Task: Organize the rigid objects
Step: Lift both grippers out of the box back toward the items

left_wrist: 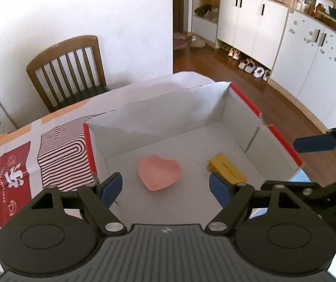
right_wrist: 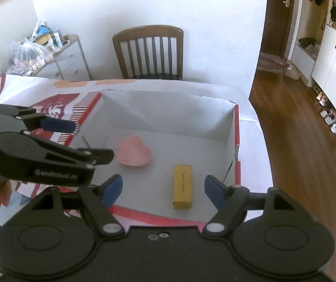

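An open white cardboard box with red edges (left_wrist: 283,138) (right_wrist: 236,141) sits on the table. Inside lie a pink heart-shaped dish (left_wrist: 159,175) (right_wrist: 134,154) and a yellow rectangular block (left_wrist: 228,168) (right_wrist: 182,185). My left gripper (left_wrist: 166,189) is open and empty, held above the box's near side, over the dish. My right gripper (right_wrist: 163,188) is open and empty above the box's near edge, with the yellow block between its fingers' line. The left gripper also shows in the right wrist view (right_wrist: 78,141), and a right fingertip (left_wrist: 313,143) shows in the left wrist view.
The table wears a red, white and orange patterned cloth (left_wrist: 57,150) (right_wrist: 50,108). A wooden chair (left_wrist: 69,70) (right_wrist: 149,51) stands behind the table against a white wall. White cabinets (left_wrist: 250,25) and shoes line the wooden floor to the right. A cluttered side stand (right_wrist: 50,54) stands at left.
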Demonstrator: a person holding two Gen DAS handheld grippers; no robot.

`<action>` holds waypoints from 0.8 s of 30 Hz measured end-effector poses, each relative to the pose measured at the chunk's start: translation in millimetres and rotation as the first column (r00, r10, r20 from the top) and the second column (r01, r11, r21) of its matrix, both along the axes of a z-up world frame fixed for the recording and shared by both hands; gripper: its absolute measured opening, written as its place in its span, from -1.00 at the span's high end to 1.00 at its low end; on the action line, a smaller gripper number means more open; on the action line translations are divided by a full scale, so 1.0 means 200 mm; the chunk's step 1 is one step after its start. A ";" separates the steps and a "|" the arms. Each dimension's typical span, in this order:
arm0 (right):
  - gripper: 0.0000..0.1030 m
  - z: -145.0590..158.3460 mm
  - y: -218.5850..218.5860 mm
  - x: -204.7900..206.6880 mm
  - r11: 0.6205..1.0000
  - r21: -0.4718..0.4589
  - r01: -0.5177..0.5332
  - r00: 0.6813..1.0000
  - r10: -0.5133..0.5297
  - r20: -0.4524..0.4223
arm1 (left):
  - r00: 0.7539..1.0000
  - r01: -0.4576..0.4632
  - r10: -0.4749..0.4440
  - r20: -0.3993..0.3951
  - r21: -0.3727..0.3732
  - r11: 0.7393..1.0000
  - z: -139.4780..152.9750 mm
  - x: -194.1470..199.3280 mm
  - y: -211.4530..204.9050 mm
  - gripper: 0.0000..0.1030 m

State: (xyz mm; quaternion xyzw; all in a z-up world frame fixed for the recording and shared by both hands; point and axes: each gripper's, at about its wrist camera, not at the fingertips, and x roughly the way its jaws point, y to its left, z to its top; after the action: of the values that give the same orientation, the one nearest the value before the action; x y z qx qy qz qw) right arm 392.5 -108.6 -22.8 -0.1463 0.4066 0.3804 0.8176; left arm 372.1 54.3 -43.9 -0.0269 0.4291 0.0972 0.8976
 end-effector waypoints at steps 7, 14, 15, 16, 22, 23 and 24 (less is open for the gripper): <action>-0.56 0.05 -0.09 -0.11 0.998 0.064 -0.024 1.000 0.023 0.012 | 0.999 -0.004 0.004 0.049 -0.003 1.000 0.06 -0.19 -0.09 -0.57; -0.62 0.08 -0.17 -0.23 0.992 0.118 -0.055 0.998 0.050 0.038 | 0.995 -0.040 0.042 0.085 -0.018 0.999 0.08 -0.37 -0.15 -0.57; -0.63 0.08 -0.19 -0.24 0.991 0.122 -0.058 0.998 0.053 0.041 | 0.995 -0.041 0.043 0.090 -0.015 0.999 0.08 -0.39 -0.16 -0.57; -0.65 0.08 -0.19 -0.25 0.990 0.126 -0.063 0.997 0.057 0.045 | 0.994 -0.043 0.045 0.097 -0.017 0.999 0.08 -0.42 -0.17 -0.57; -0.73 0.07 -0.25 -0.33 0.985 0.153 -0.081 0.995 0.072 0.065 | 0.990 -0.057 0.060 0.125 -0.034 0.998 0.09 -0.54 -0.21 -0.65; -0.75 0.07 -0.26 -0.34 0.984 0.156 -0.083 0.995 0.073 0.068 | 0.989 -0.058 0.063 0.130 -0.042 0.997 0.09 -0.56 -0.21 -0.67; -0.79 0.07 -0.27 -0.35 0.984 0.159 -0.082 0.995 0.072 0.071 | 0.989 -0.059 0.065 0.135 -0.049 0.997 0.09 -0.58 -0.22 -0.67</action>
State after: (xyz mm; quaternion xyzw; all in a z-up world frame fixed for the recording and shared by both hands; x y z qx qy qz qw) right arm 323.0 -162.2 -9.6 -0.1072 0.3416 0.4385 0.8243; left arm 257.0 11.2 -26.4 -0.0669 0.3679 0.1132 0.9205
